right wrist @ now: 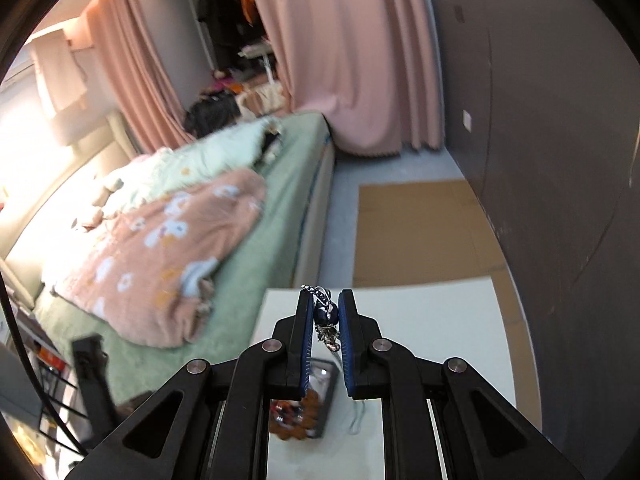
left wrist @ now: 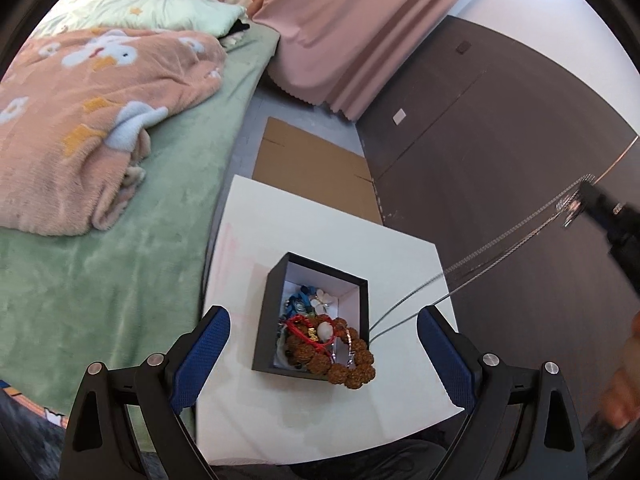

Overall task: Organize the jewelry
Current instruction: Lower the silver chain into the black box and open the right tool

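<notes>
Silver chain necklace (left wrist: 500, 244): stretched taut, lower end beside the open black box (left wrist: 264, 320). Box contents: brown bead bracelet (left wrist: 352, 364) overhanging rim, red cord (left wrist: 304, 330).

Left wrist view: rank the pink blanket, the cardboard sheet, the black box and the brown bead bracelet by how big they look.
1. Pink blanket
2. Cardboard sheet, lying farther from the camera, so it may look smaller than it is
3. Black box
4. Brown bead bracelet, draped over the box's near corner

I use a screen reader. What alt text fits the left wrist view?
A black box of jewelry, brown bead bracelet draped over its rim, sits on a white table between the open left gripper. A silver chain stretches up to the right gripper; a bed lies left.
</notes>
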`<state>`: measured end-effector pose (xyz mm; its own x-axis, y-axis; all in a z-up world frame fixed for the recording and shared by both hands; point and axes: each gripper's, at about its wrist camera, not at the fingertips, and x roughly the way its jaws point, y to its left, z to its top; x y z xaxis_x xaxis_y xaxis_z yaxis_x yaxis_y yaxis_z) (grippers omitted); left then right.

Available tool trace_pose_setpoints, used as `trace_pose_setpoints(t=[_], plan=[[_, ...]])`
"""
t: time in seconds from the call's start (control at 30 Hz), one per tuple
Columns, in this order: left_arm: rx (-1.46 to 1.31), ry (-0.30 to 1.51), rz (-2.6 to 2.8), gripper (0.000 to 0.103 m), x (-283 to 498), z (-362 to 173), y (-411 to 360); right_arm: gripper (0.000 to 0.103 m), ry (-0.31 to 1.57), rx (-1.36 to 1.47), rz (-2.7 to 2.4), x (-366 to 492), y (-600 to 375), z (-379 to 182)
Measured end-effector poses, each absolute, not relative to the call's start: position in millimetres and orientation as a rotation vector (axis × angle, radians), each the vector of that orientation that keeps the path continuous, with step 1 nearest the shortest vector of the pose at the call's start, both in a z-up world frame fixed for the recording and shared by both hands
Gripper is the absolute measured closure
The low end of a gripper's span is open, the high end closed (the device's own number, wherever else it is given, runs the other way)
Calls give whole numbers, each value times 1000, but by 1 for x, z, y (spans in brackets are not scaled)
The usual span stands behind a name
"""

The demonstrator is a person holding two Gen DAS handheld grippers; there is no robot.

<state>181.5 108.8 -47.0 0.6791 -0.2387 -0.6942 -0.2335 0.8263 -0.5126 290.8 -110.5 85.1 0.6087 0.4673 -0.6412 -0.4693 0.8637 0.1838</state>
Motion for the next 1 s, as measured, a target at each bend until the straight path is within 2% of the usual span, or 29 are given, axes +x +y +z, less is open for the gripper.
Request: trace_pose_setpoints(t=[0.27, 0.5, 1.0], plan=[[-619, 817, 21, 8, 165, -40, 126, 89, 621, -30, 585, 264, -76, 147], [-599, 808, 30, 8, 159, -36, 130, 89, 554, -57, 610, 249, -51, 179], [-590, 812, 51, 8, 154, -41, 133, 89, 697, -62, 643, 262, -32, 106]])
